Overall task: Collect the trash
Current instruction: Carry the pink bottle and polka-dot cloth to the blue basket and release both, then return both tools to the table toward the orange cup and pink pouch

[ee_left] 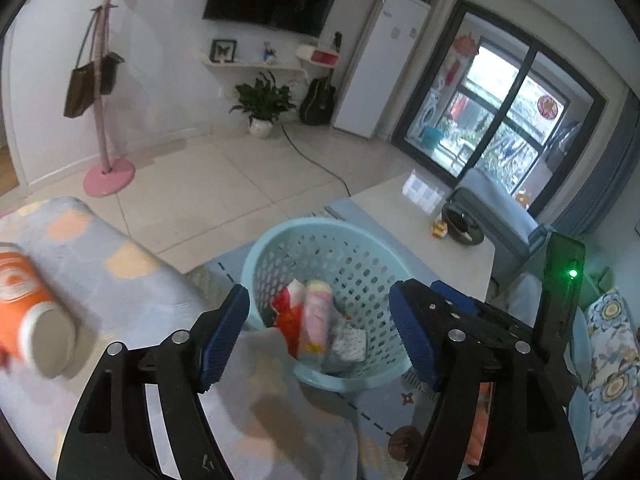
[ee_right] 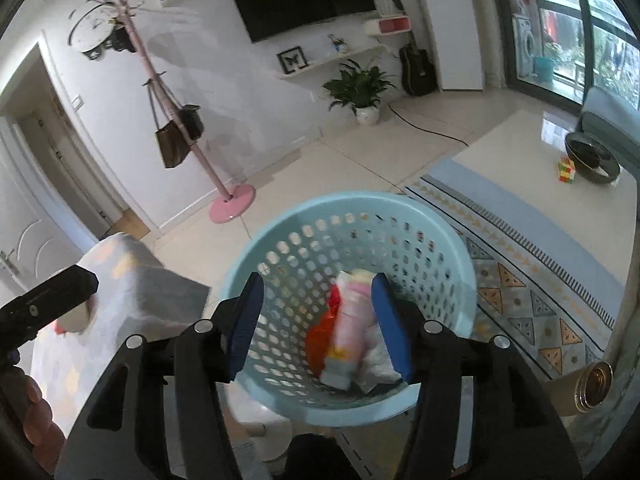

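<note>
Left hand-held gripper [ee_left: 320, 332]: jaws well apart, nothing between the pads; it points down at the basket
Right hand-held gripper [ee_right: 316, 324]: jaws apart, nothing clamped; the pink pack shows in the gap but lies down in the basket, clear of the pads
Basket [ee_left: 280, 240]: pale blue, perforated, on the rug beside the sofa; in the right wrist view its rim [ee_right: 256, 248] fills the centre
Pink pack [ee_left: 316, 320]: long, lying in the basket bottom, pointing roughly 12 to 6 o'clock; blurred in the right wrist view [ee_right: 348, 328]
Red wrapper [ee_left: 290, 316]: in the basket, touching the pink pack at its 9 o'clock side
White paper [ee_left: 352, 340]: crumpled, in the basket at 3 o'clock of the pink pack
Can [ee_left: 28, 308]: orange and white, on its side on the sofa cover, at 9 o'clock of the left hand-held gripper, outside the basket; blurred
Sofa cover [ee_left: 100, 248]: grey with pale patches, at 9 o'clock of the basket
Desk [ee_left: 400, 216]: white, at 2 o'clock of the basket, carrying a dark dish [ee_left: 464, 226] and a small cube [ee_left: 439, 228] just beside it
Coat stand [ee_left: 106, 120]: pink, with bags, far at 11 o'clock
</note>
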{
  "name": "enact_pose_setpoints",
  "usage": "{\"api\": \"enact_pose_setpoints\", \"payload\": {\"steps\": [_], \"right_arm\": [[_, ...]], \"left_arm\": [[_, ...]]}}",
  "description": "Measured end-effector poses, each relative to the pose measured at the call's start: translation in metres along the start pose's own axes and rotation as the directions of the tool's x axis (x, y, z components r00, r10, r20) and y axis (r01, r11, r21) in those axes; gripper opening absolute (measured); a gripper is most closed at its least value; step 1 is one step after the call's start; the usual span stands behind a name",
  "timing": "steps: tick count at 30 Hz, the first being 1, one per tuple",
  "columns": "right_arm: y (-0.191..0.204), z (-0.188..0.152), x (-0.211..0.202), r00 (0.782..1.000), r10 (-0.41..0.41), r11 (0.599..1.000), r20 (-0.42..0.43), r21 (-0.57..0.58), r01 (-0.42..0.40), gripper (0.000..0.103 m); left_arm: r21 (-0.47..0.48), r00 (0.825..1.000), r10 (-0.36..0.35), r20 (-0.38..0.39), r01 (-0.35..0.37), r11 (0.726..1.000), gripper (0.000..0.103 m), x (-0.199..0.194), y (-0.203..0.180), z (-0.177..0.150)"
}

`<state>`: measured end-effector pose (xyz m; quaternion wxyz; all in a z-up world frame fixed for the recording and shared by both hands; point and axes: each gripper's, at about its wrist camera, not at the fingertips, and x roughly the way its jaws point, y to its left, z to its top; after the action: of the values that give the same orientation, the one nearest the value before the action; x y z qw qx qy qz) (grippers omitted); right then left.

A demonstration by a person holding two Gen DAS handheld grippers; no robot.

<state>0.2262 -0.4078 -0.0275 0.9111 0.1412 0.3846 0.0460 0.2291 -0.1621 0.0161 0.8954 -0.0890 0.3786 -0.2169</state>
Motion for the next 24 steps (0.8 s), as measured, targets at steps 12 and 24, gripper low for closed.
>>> {"api": "enact_pose_setpoints", "payload": {"steps": [12,24], "right_arm": [[0.115,-0.001,-0.043,0.985,0.17,0.97,0.026,-0.182,-0.162,0.056],[0.248,-0.022,-0.015,0.954,0.282,0.884,-0.105,-0.357,-0.301,0.071]], "left_arm": [[-0.07,0.982,0.1,0.16,-0.09,0.994,0.071,-0.112,0.048,-0.016],[-0.265,0.931,0.348,0.112,-0.31,0.913,0.071,-0.166,0.179,-0.042]]}}
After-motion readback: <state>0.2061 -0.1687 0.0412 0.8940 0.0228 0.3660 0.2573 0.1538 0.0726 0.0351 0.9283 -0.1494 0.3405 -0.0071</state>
